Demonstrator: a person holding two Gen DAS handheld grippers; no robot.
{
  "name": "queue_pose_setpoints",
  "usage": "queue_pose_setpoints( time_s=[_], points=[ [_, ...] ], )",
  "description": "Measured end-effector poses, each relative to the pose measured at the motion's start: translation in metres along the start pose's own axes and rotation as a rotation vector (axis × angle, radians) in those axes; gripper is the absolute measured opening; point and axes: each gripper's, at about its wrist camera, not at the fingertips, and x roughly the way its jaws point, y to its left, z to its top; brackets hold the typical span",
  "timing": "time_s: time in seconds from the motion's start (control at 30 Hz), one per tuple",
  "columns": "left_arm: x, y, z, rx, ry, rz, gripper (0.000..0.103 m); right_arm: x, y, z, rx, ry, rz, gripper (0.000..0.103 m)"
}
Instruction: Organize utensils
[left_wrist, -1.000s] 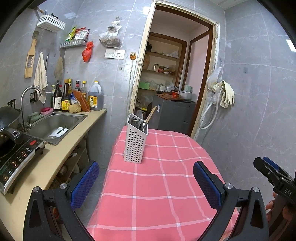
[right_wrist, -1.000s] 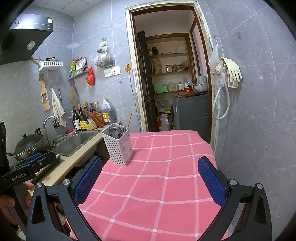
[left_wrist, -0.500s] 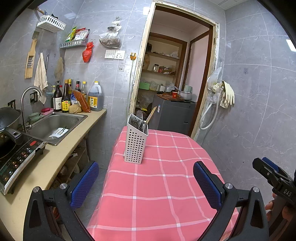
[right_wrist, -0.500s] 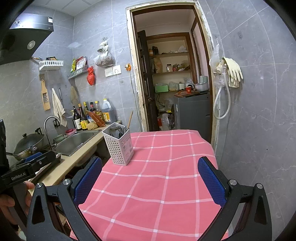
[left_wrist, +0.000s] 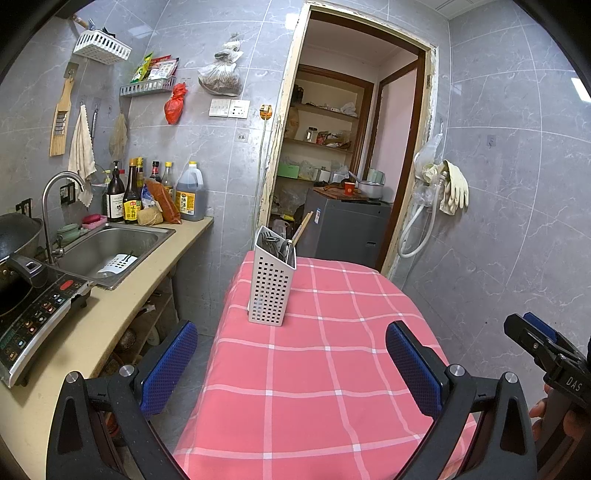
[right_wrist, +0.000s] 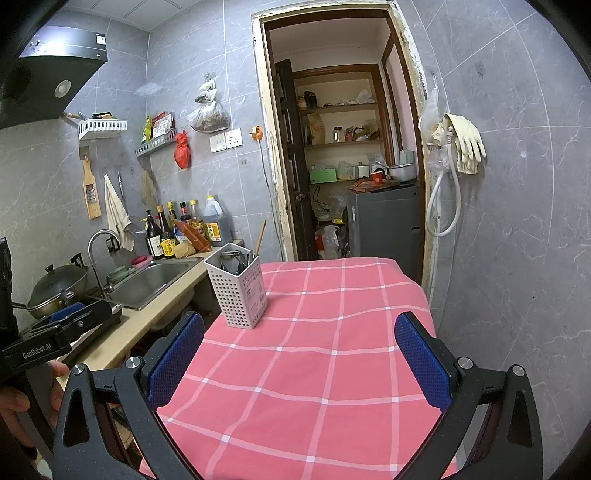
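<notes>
Left gripper (left_wrist: 291, 363): held low over the near end of the desk, its blue-padded fingers (left_wrist: 168, 363) spread wide with nothing between them but cloth.
Right gripper (right_wrist: 299, 358): level with the left one, a little to its right, fingers (right_wrist: 421, 360) just as wide apart and holding nothing.
Desk (left_wrist: 332, 369): covered in a pink cloth with white checks, running from the grippers away toward the doorway (left_wrist: 343, 155).
Utensil holder (left_wrist: 271, 282): a white perforated box standing upright near the far left edge of the desk, well apart from both grippers.
Utensils (left_wrist: 280, 245): dark metal pieces stand inside the holder, and a pair of wooden chopsticks (left_wrist: 303, 227) leans out to the right; I cannot tell which pieces are spoons or forks.
Counter (left_wrist: 122, 306): runs along the left wall, with a steel sink (left_wrist: 110, 251), a row of sauce bottles (left_wrist: 155, 195) at the far end and an induction cooker (left_wrist: 33, 314) nearer.
Rubber gloves (right_wrist: 467, 144): hang on the right wall beside the doorway.
</notes>
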Motion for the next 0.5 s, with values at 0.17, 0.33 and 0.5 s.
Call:
queue_pose_setpoints(
  time_s=[0.17,0.33,0.5],
  points=[
    [-0.0003,-0.0002,-0.0005,-0.001,0.0,0.0,0.103,0.0001,-0.0003,0.0005,-0.001,-0.001,0.0,0.102],
    [-0.0004,-0.0006,-0.0002,0.0,0.0,0.001,0.103,-0.0001,0.0003,0.0003,0.0,0.001,0.0,0.102],
    [-0.0003,-0.0006,-0.0002,-0.001,0.0,0.001,0.103,-0.0004,0.0009,0.0005,0.0,0.001,0.0,0.102]
  ],
)
